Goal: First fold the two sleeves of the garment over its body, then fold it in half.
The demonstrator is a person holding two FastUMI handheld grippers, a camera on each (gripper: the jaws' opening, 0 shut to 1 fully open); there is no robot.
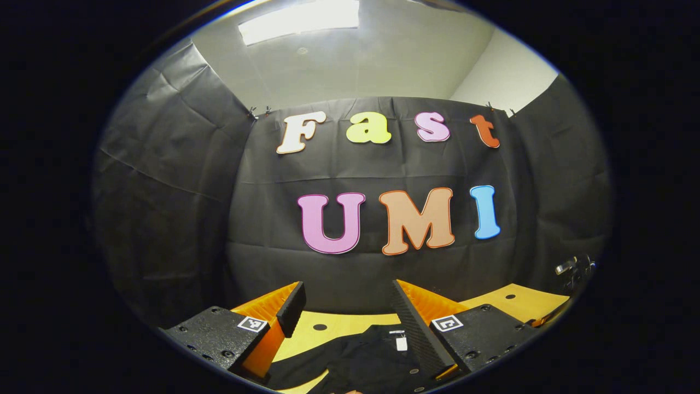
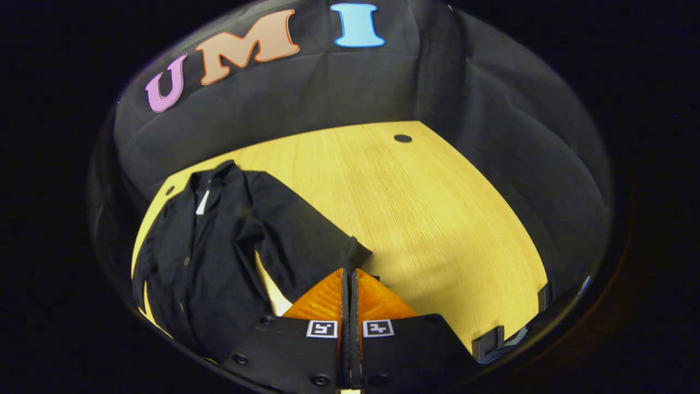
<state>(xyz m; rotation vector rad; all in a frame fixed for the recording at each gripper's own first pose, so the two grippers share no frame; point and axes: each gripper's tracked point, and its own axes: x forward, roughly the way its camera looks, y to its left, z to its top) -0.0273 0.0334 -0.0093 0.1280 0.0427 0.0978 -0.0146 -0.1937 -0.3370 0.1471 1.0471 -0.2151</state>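
The left gripper (image 1: 350, 306) is held nearly level, aimed at the booth wall, with its fingers (image 1: 291, 306) spread wide apart and nothing between them. The right gripper (image 2: 348, 271) is pitched down toward the wooden table (image 2: 426, 208), its fingers pressed together at the cuff end of the garment's sleeve (image 2: 306, 241); whether cloth is pinched between them cannot be told. The black garment (image 2: 186, 257) is seen lying flat on the table's left part in the right gripper view, its long axis running from the collar with a white tag (image 2: 203, 202) at the far end toward the near edge. That sleeve is angled out from the body toward the right gripper's tips. In the left gripper view the collar and tag (image 1: 401, 342) are seen low, just beneath and between the spread fingers, on the table (image 1: 525, 301).
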